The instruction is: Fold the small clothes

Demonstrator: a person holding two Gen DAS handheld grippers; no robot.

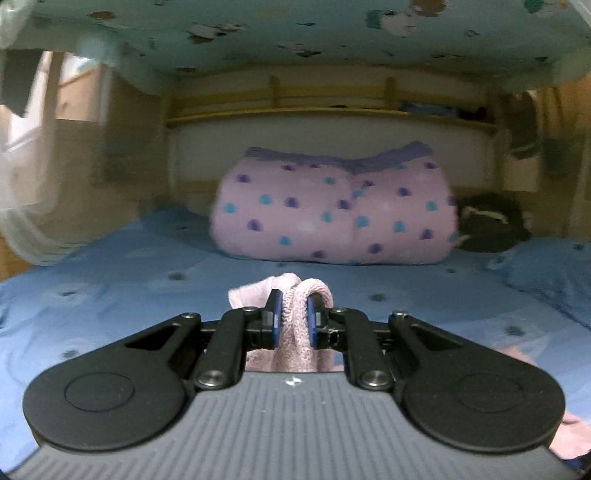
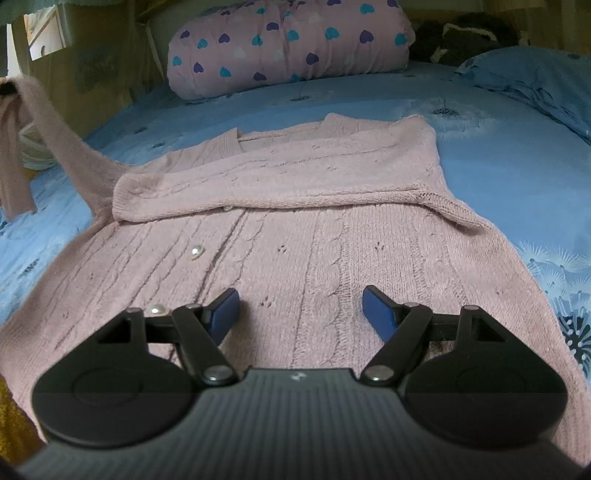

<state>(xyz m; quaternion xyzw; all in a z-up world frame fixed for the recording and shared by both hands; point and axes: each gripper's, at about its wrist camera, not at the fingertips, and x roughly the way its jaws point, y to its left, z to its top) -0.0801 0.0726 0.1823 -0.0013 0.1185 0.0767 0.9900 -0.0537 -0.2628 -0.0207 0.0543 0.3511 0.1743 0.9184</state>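
Note:
A pink knitted cardigan (image 2: 295, 229) with pearl buttons lies spread on the blue bed sheet (image 2: 498, 155). One sleeve is folded across its chest. The other sleeve (image 2: 55, 122) is lifted off the bed at the left edge of the right wrist view. My left gripper (image 1: 294, 314) is shut on that pink knit cuff (image 1: 291, 295), which bunches between and over the blue pads, held above the bed. My right gripper (image 2: 299, 306) hovers open just over the cardigan's lower body, nothing between its fingers.
A rolled pink quilt (image 1: 332, 210) with blue and purple hearts lies at the head of the bed. A dark garment (image 1: 491, 225) and a blue pillow (image 1: 546, 269) sit to its right. A green patterned underside (image 1: 295, 33) hangs overhead. A yellow cloth (image 2: 11, 424) shows at bottom left.

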